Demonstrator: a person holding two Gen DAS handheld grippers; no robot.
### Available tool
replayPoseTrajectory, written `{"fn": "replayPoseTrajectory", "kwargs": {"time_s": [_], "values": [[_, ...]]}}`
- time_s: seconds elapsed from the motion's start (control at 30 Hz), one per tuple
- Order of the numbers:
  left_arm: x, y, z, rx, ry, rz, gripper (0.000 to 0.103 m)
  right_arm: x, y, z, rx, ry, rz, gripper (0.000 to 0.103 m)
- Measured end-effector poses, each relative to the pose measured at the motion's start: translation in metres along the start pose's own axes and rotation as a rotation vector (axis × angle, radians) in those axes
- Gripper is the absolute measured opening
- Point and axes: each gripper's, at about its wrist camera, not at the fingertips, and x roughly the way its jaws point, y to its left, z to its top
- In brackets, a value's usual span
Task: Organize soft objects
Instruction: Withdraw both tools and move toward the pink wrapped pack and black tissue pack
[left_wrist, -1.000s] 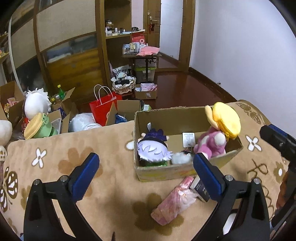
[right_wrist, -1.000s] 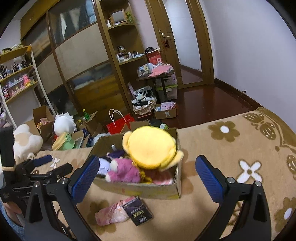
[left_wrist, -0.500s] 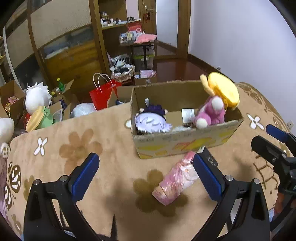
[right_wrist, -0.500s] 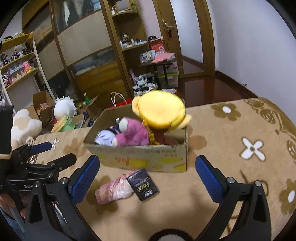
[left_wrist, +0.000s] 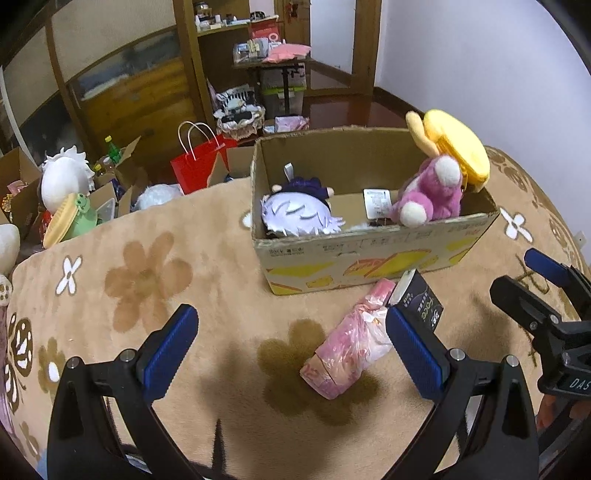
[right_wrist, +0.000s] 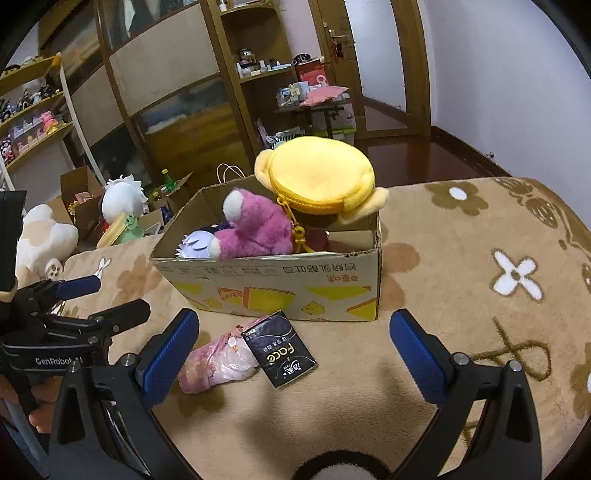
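Observation:
A cardboard box (left_wrist: 354, 254) (right_wrist: 280, 280) stands on a tan flowered blanket. It holds a purple-white plush (left_wrist: 299, 216), a pink plush (left_wrist: 428, 195) (right_wrist: 255, 229) and a yellow round plush pouch (left_wrist: 456, 147) (right_wrist: 317, 177). In front of the box lie a pink plastic-wrapped pack (left_wrist: 347, 347) (right_wrist: 218, 362) and a black packet (left_wrist: 419, 302) (right_wrist: 282, 349). My left gripper (left_wrist: 291, 347) is open and empty above the blanket, near the pink pack. My right gripper (right_wrist: 295, 354) is open and empty, over both packs.
The blanket (left_wrist: 147, 273) covers the whole surface. Beyond its far edge stand a red bag (left_wrist: 199, 166), open boxes and more plush toys (left_wrist: 62, 181). Shelves, a small table (right_wrist: 325, 99) and a door lie behind. A white wall is at the right.
Both grippers have moved forward and lower toward the box and the packs. The box and toys look larger. Nothing was gripped or let go.

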Motion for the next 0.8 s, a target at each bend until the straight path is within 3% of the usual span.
{"fn": "replayPoseTrajectory", "kwargs": {"time_s": [0.33,0.8], "values": [[0.031,-0.004,-0.005,0.001,0.132,-0.030,0.101,0.016,-0.004,-0.005,0.020,0.034,0.012,0.103],[0.058,-0.013,-0.008,0.023,0.197,-0.078,0.101,0.043,-0.015,-0.012,0.068,0.080,0.040,0.103]]}}
